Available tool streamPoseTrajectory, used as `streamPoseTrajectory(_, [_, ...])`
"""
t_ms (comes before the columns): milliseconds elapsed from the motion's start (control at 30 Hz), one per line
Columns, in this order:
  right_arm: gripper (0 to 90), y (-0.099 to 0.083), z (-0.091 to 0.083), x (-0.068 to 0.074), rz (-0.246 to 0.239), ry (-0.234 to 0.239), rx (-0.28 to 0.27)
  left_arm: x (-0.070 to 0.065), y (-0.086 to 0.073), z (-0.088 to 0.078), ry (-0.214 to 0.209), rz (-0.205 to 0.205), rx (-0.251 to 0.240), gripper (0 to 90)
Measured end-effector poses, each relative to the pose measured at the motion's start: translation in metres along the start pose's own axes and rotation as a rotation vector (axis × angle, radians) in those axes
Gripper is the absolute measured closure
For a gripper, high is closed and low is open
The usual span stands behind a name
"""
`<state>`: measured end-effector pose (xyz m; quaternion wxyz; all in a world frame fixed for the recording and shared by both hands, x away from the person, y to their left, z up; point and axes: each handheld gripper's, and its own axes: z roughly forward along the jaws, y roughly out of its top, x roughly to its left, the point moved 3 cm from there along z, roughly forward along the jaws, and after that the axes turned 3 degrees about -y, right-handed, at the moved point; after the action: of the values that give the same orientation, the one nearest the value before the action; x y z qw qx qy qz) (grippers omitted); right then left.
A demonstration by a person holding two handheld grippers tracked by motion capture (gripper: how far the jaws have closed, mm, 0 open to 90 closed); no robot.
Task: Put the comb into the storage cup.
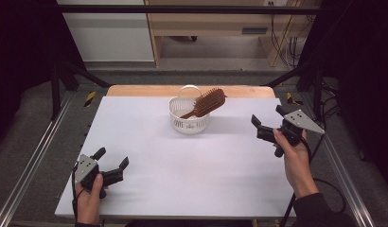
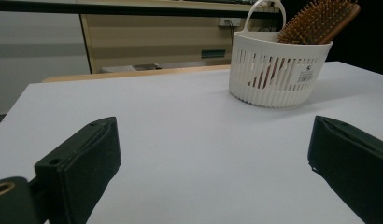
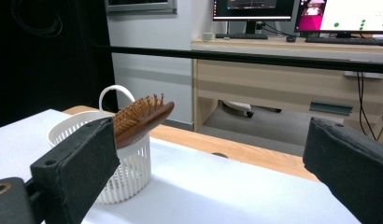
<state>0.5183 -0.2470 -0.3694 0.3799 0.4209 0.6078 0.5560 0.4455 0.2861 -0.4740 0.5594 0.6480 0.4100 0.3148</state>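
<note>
hairbrush (image 1: 207, 102) in basket (image 1: 188, 124), grippers apart

Dim surroundings, soft overhead light, perhaps slight blur.

A basket (image 1: 189, 118) stands on the table (image 1: 182, 165) toward its far edge, near the middle. A hairbrush (image 1: 206, 103) lies in it, head leaning over the right rim. The left gripper (image 1: 111, 161) is near-left, the right gripper (image 1: 268, 120) right of the basket.
</note>
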Motion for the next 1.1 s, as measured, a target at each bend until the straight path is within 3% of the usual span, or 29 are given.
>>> streamPoseTrajectory(433, [3.9,-0.024,-0.019,-0.007,0.017,-0.007,0.02,-0.001,0.001,-0.001,-0.009,0.003,0.0,2.3])
streamPoseTrajectory(700, [3.3,-0.035,-0.029,-0.011,-0.002,-0.008,0.03,-0.002,0.001,-0.004,-0.025,0.01,-0.002,2.3])
streamPoseTrajectory(1100, [3.5,-0.06,-0.048,-0.014,0.022,-0.006,0.057,-0.004,0.0,-0.007,-0.041,0.022,0.001,2.2])
